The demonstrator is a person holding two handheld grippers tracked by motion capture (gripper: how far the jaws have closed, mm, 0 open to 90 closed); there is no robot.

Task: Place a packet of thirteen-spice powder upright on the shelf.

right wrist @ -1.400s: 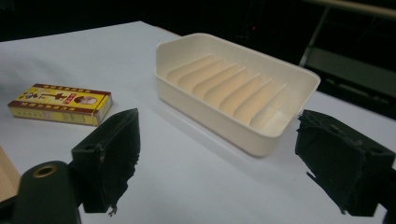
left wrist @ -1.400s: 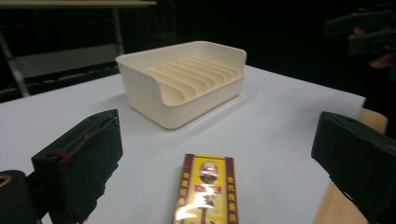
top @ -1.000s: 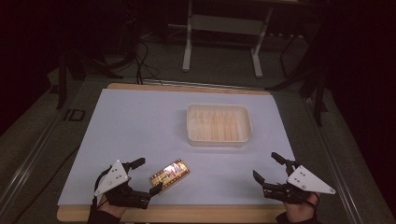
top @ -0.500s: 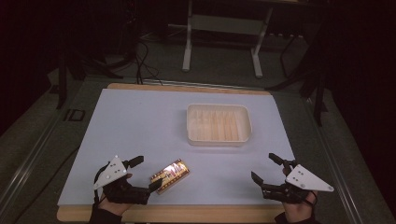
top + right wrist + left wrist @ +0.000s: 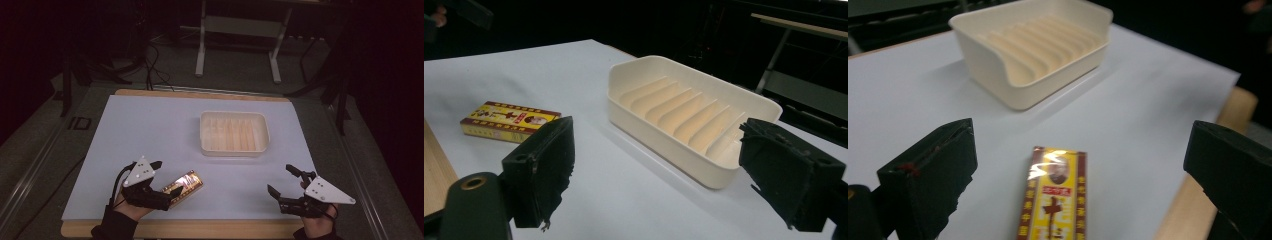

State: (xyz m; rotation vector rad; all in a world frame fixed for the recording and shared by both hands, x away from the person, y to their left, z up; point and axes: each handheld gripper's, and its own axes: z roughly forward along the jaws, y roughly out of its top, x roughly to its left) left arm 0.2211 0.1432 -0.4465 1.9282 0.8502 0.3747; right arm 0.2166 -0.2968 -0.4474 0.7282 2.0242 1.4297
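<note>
High view: a worktop (image 5: 150, 130) covered by a pale sheet. A cream ridged tray (image 5: 234, 133) sits right of centre, toward the far side. At the near left, the left claw (image 5: 166, 176), held in a gloved hand (image 5: 131, 207), has its jaws spread on either side of a small yellow and red box (image 5: 184, 183) lying flat near the front edge. At the near right, the right claw (image 5: 282, 181) is spread wide and holds nothing, well apart from the box.

Left gripper view: two black jaws stand wide apart with the box (image 5: 1054, 199) lying between them, untouched. The tray (image 5: 1034, 45) lies beyond, apart from the box.

Right gripper view: jaws spread and free. The tray (image 5: 689, 116) lies ahead between them, the box (image 5: 508, 120) farther left on the sheet.
</note>
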